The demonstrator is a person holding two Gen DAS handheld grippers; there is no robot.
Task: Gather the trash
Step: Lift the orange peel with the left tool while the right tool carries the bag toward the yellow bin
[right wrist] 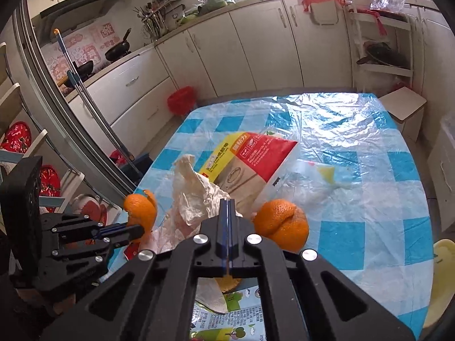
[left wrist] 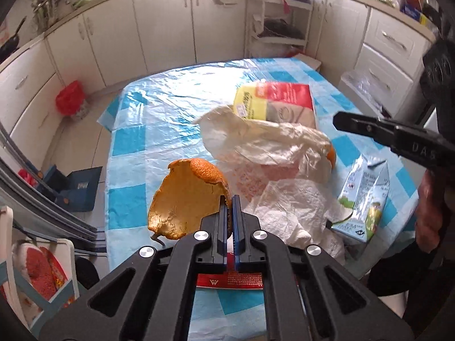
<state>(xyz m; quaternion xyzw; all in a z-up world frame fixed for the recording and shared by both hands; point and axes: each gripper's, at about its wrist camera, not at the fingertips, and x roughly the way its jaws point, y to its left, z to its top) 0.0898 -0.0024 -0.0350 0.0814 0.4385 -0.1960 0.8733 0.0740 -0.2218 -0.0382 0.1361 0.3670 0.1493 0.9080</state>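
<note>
In the left wrist view my left gripper (left wrist: 230, 199) is shut on the edge of a big curved orange peel (left wrist: 184, 196), held above the blue-checked table (left wrist: 136, 142). The right wrist view shows the same left gripper (right wrist: 136, 230) and peel (right wrist: 140, 207) at the left. A crumpled white plastic bag (left wrist: 264, 139) lies behind, with a paper towel (left wrist: 287, 207) and a milk carton (left wrist: 364, 199) beside it. My right gripper (right wrist: 227, 201) is shut with its tips at the bag's edge (right wrist: 196, 196); whether it pinches a fold I cannot tell. Another orange peel (right wrist: 281, 224) lies to its right.
A red, yellow and brown package (right wrist: 250, 159) lies behind the bag. A red-lined bin (right wrist: 182, 102) stands on the floor past the table's far left corner, and a small stool (right wrist: 402, 105) at the far right. White cabinets line the walls. A hand (left wrist: 426, 207) holds the right gripper.
</note>
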